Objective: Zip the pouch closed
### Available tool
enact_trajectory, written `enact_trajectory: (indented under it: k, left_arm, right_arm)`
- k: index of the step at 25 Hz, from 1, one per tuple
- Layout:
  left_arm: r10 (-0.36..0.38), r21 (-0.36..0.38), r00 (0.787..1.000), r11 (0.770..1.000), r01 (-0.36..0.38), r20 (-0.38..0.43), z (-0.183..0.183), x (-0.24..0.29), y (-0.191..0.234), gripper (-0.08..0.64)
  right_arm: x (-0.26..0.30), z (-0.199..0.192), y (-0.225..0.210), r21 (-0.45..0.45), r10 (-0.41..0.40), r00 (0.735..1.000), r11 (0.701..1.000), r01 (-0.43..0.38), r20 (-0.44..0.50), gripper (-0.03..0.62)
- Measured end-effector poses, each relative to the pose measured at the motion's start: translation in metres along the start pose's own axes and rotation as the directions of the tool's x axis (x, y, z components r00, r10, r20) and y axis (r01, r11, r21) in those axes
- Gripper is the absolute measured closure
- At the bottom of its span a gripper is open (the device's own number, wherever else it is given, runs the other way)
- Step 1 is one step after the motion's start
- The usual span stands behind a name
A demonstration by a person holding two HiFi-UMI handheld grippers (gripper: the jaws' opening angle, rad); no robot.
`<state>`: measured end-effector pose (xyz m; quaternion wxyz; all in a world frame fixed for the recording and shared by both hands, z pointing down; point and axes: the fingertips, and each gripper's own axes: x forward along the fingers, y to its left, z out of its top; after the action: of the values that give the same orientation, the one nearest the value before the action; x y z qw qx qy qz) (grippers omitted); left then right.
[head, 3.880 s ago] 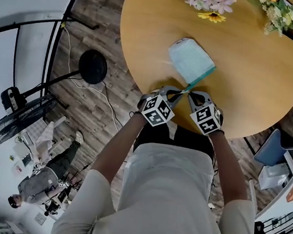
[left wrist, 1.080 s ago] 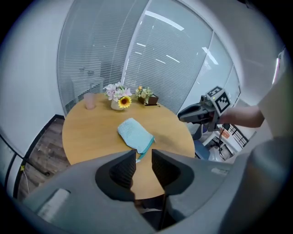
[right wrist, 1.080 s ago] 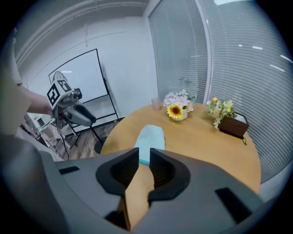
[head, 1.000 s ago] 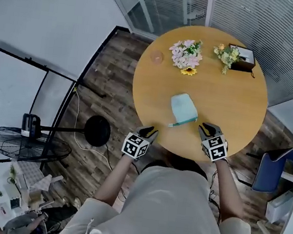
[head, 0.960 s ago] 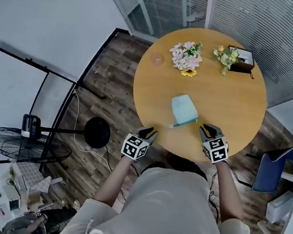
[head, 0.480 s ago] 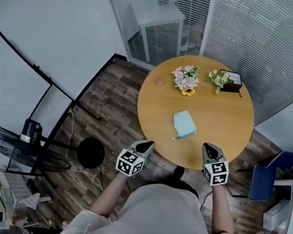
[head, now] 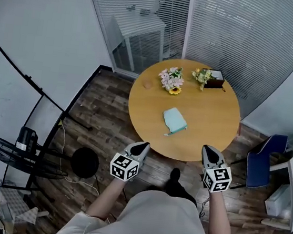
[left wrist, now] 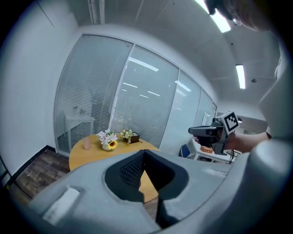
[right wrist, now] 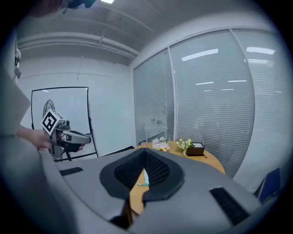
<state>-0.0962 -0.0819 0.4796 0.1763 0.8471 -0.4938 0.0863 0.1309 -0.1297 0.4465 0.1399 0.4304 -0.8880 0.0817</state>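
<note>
- Wood-plank flooring and glass partitions hung with blinds are seen around a round wooden table (head: 208,132), which stands well ahead of the person.
- Near the table's middle, the pale blue pouch (head: 173,120) is laid flat, with a teal tab pointing toward the near edge. Nothing touches it. Whether its zip is run fully home cannot be told at this size.
- At the far side of the table a pink-and-white bouquet (head: 170,80), a yellow bouquet (head: 202,75) beside a dark box (head: 215,76), and a small pink cup (head: 147,84) are set. All are well apart from the pouch, so the space around it is left free for working.
- The left gripper (head: 142,145) is held low, short of the table's edge and over the floor. Its jaws are seen pressed together at the tips, with nothing between them.
- The right gripper (head: 208,148) is held likewise, level with the left one and well apart from it. Its jaws are also closed on nothing.
- Since both tools are carried empty and off the table, the zipping is judged to be either finished or not in hand at this moment.
- A blue chair (head: 260,164) is placed to the right of the table, and a fan (head: 10,150) stands at the left.
</note>
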Motion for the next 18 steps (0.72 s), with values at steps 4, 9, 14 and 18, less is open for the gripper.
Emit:
enact_trajectory:
  k: [4, 9, 14, 18]
  left_arm:
    - [-0.027, 0.02, 0.999, 0.999, 0.026, 0.031, 0.01, -0.01, -0.028, 0.541]
    - [-0.023, 0.041, 0.996, 0.999, 0.019, 0.083, 0.023, -0.013, -0.06, 0.541]
    - [-0.003, 0.06, 0.994, 0.998, -0.003, 0.105, 0.031, -0.018, -0.096, 0.541]
    - [0.024, 0.048, 0.993, 0.998, -0.029, 0.113, 0.028, -0.016, -0.114, 0.541]
  right_arm:
    - [-0.037, 0.001, -0.001, -0.034, -0.023, 0.999, 0.999, 0.023, 0.023, 0.589]
    - [-0.066, 0.005, -0.011, -0.023, -0.01, 0.998, 1.0, 0.011, 0.068, 0.589]
    - [-0.094, 0.01, -0.015, -0.019, 0.036, 0.994, 0.999, -0.035, 0.104, 0.589]
    - [-0.106, 0.008, -0.026, -0.03, 0.07, 0.992, 0.997, -0.067, 0.106, 0.589]
